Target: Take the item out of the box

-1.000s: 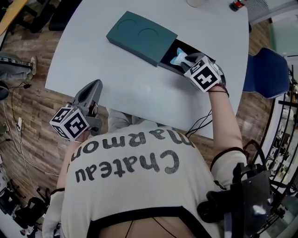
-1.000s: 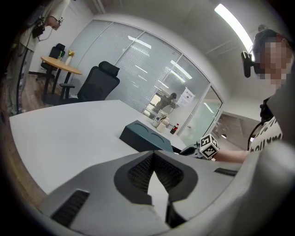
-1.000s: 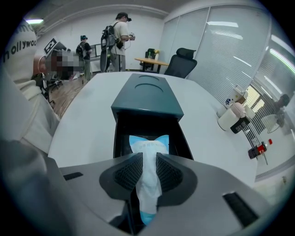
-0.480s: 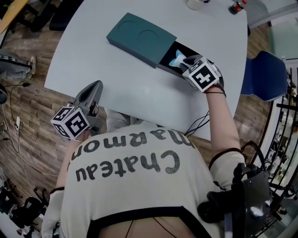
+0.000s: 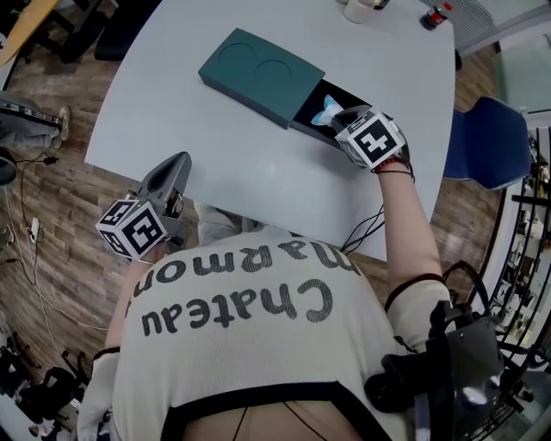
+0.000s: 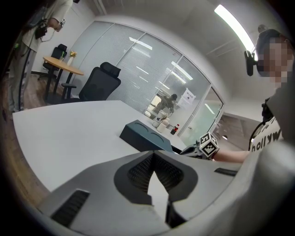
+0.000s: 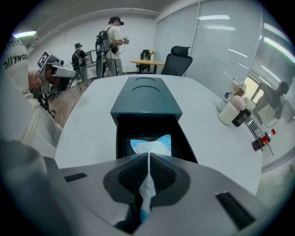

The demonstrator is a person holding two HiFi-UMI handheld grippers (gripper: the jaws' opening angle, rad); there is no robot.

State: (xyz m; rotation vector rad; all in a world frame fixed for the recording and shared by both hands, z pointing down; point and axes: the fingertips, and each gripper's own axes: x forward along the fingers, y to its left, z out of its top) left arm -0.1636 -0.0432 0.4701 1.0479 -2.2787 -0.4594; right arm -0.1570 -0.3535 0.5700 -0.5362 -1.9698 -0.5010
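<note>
A dark teal box [image 5: 263, 74] lies on the white table [image 5: 215, 164], its black drawer [image 5: 344, 96] pulled out toward me. A light blue and white packet [image 5: 327, 110] stands up out of the drawer, and my right gripper [image 5: 341, 116] is shut on it. The right gripper view shows the packet [image 7: 150, 148] pinched between the jaws and hanging over the open drawer [image 7: 122, 136], with the box [image 7: 145, 98] beyond. My left gripper [image 5: 172, 165] sits at the table's near left edge, jaws closed on nothing. Its own view shows the box [image 6: 145, 137] far ahead.
A white cup [image 5: 357, 10] and a small red-capped bottle [image 5: 436, 14] stand at the table's far edge. A blue chair [image 5: 486, 142] is at the right. Cups and a bottle [image 7: 261, 139] sit right of the box. People stand in the background [image 7: 113, 44].
My right gripper has lifted slightly with the packet, which rises a little higher out of the drawer. The left gripper has stayed in place.
</note>
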